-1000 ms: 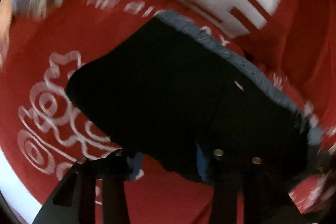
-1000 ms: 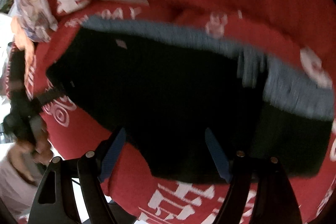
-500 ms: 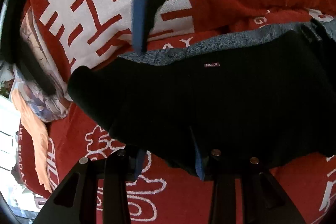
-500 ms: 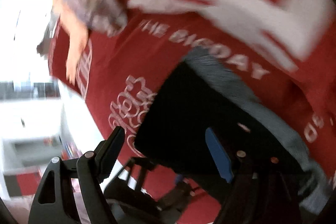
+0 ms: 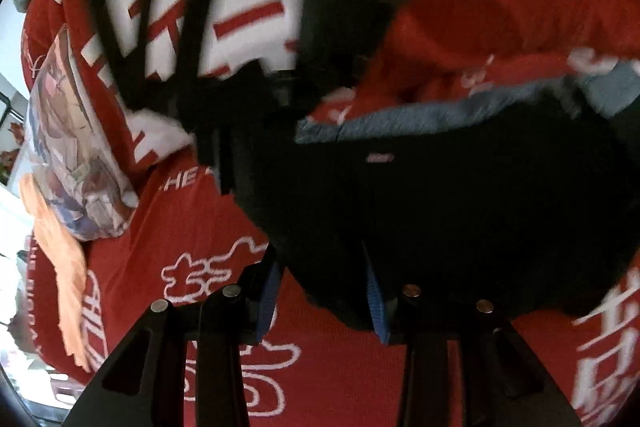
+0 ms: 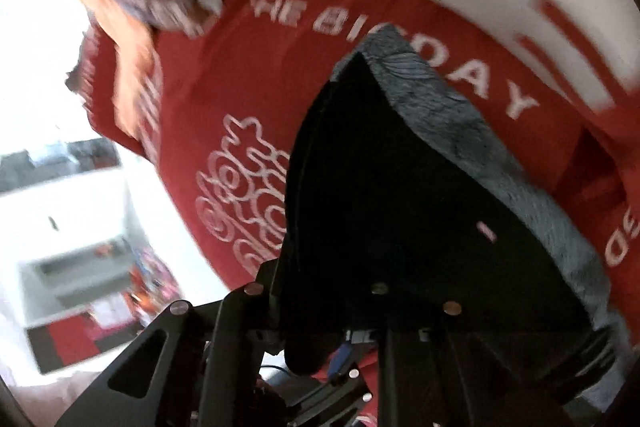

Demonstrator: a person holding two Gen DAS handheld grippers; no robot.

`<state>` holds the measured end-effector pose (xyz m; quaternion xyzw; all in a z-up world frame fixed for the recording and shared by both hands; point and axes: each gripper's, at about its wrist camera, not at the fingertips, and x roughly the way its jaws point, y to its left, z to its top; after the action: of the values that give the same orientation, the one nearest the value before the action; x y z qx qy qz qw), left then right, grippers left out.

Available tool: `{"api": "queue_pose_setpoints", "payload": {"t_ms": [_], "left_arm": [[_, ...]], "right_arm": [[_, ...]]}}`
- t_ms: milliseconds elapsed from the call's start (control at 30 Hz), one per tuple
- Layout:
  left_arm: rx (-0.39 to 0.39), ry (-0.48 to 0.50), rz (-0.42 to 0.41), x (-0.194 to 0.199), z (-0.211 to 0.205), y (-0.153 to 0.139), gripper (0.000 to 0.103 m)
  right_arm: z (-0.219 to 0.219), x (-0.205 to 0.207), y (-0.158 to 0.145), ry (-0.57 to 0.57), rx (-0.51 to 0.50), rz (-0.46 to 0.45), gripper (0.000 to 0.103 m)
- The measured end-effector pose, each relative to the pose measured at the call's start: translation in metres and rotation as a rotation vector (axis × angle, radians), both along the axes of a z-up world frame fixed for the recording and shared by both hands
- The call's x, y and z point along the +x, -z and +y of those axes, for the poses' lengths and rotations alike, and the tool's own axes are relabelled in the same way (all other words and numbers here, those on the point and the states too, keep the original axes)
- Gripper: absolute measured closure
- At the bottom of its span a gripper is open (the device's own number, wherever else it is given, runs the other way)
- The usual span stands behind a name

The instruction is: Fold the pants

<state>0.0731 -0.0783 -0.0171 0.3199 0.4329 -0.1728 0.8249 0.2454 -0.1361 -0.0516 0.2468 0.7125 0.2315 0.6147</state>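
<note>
Left gripper (image 5: 324, 293): clenched on the black pants (image 5: 460, 203) hem.
Right gripper (image 6: 320, 343): jaws just closing, now gripping the pants' edge.
Blanket (image 5: 352, 379): red, beneath both.

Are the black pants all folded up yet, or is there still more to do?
Not yet. Already done: the black pants look doubled over on the red blanket, their grey waistband along one edge. In hand: the left gripper pinches the near edge, and the right gripper has just been closing on the fabric of another edge. Left, probably: carrying that edge across and laying the pants flat.
</note>
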Motion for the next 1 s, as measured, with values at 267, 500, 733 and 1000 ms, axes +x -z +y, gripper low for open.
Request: {"api": "queue_pose_setpoints", "payload": {"t_ms": [267, 500, 733, 1000], "left_arm": [[-0.13, 0.118, -0.055, -0.042, -0.059, -0.065, 0.063], [-0.172, 0.292, -0.074, -0.097, -0.138, -0.09, 0.063], [-0.149, 0.468, -0.021, -0.159, -0.219, -0.07, 0.063], [-0.027, 0.548, 0.052, -0.199, -0.272, -0.008, 0.063]], "right_arm": [[-0.114, -0.082, -0.057, 0.313, 0.24, -0.176, 0.083], [-0.217, -0.177, -0.086, 0.549, 0.309, -0.297, 0.083], [-0.307, -0.273, -0.073, 0.746, 0.282, -0.314, 0.083], [-0.364, -0.344, -0.007, 0.851, 0.208, -0.245, 0.083]]}}
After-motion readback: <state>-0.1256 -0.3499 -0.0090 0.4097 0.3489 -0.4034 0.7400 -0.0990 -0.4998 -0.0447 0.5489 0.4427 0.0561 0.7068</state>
